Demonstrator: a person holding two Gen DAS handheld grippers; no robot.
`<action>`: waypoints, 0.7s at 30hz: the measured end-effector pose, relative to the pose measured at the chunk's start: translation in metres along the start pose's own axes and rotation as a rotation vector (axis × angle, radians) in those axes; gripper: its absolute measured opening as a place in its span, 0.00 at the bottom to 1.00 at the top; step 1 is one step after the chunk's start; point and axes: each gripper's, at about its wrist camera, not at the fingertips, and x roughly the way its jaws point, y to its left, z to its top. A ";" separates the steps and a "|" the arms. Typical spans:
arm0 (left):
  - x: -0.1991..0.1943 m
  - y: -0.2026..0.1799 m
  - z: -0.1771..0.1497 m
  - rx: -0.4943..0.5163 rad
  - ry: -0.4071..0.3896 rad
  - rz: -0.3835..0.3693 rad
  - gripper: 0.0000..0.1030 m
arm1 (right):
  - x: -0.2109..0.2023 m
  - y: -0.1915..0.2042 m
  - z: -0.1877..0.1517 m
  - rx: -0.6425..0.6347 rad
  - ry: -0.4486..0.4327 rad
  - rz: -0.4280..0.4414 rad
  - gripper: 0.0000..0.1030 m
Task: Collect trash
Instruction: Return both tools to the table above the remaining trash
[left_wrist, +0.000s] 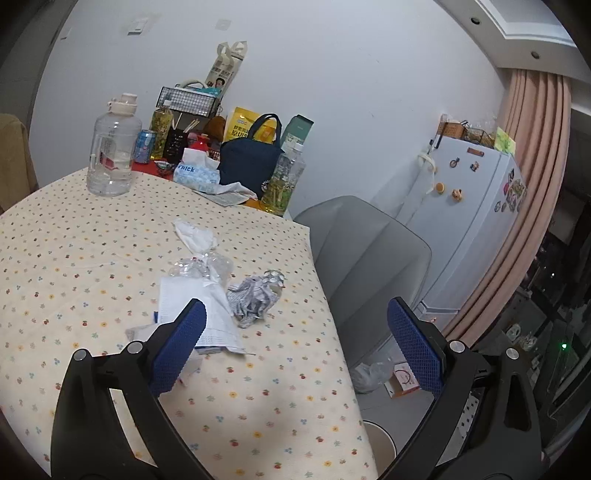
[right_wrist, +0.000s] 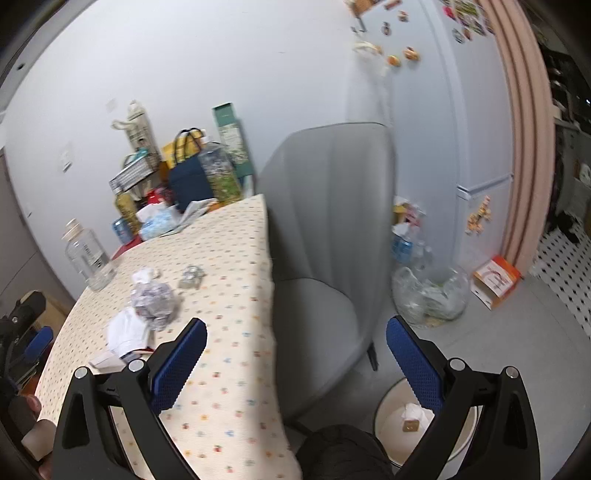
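Grey chair (right_wrist: 325, 236) beside fridge (left_wrist: 469, 221).

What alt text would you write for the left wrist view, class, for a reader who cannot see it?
The open left gripper hovers over a table in a floral cloth, its jaws spread wide and empty. Ahead lie a crumpled paper ball, a white leaflet and clear plastic wrap; a grey chair stands beside.

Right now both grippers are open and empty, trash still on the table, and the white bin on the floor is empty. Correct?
Not quite: the white bin already holds a crumpled white piece, as the right wrist view shows. The rest stands: left gripper and right gripper are open and empty, and the crumpled paper lies on the table.
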 end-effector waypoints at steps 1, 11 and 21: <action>0.000 0.008 0.001 -0.014 0.007 -0.014 0.94 | 0.000 0.005 -0.001 -0.006 0.000 0.028 0.93; -0.005 0.050 -0.008 -0.025 0.016 0.034 0.94 | 0.007 0.038 -0.017 -0.102 0.014 0.149 0.93; -0.001 0.112 -0.016 -0.140 0.080 0.107 0.94 | 0.031 0.077 -0.024 -0.178 0.121 0.250 0.93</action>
